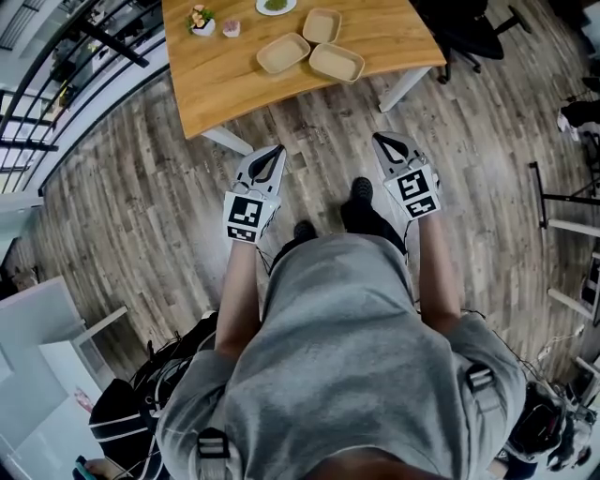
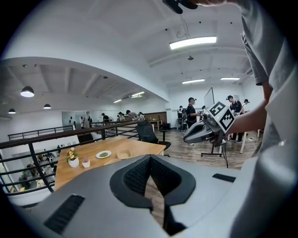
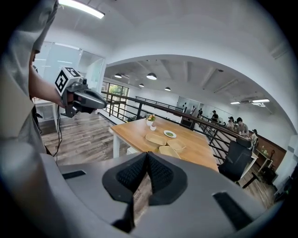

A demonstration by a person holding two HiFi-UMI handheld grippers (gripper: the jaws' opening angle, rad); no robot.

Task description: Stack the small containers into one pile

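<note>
Small containers [image 1: 283, 53]: three shallow tan trays with rounded corners, all alike and rims up.
Where: on the wooden table [image 1: 225, 84], clustered side by side toward its near edge, none resting on another. I cannot tell whether any rims touch.
Left gripper [image 2: 149, 159]: clenched, tips meeting on nothing, held over the floor well apart from the trays.
Right gripper [image 3: 147, 155]: clenched likewise, gripping nothing, also well short of the table.
Cut off: the white plate [image 1: 276, 6] holding something green is clipped by the head view's top edge.
Hard to make out: the left gripper's own body covers most of the trays in its view. The flower pot [image 1: 201, 21] and pink cup [image 1: 231, 28] are too small for detail.
</note>
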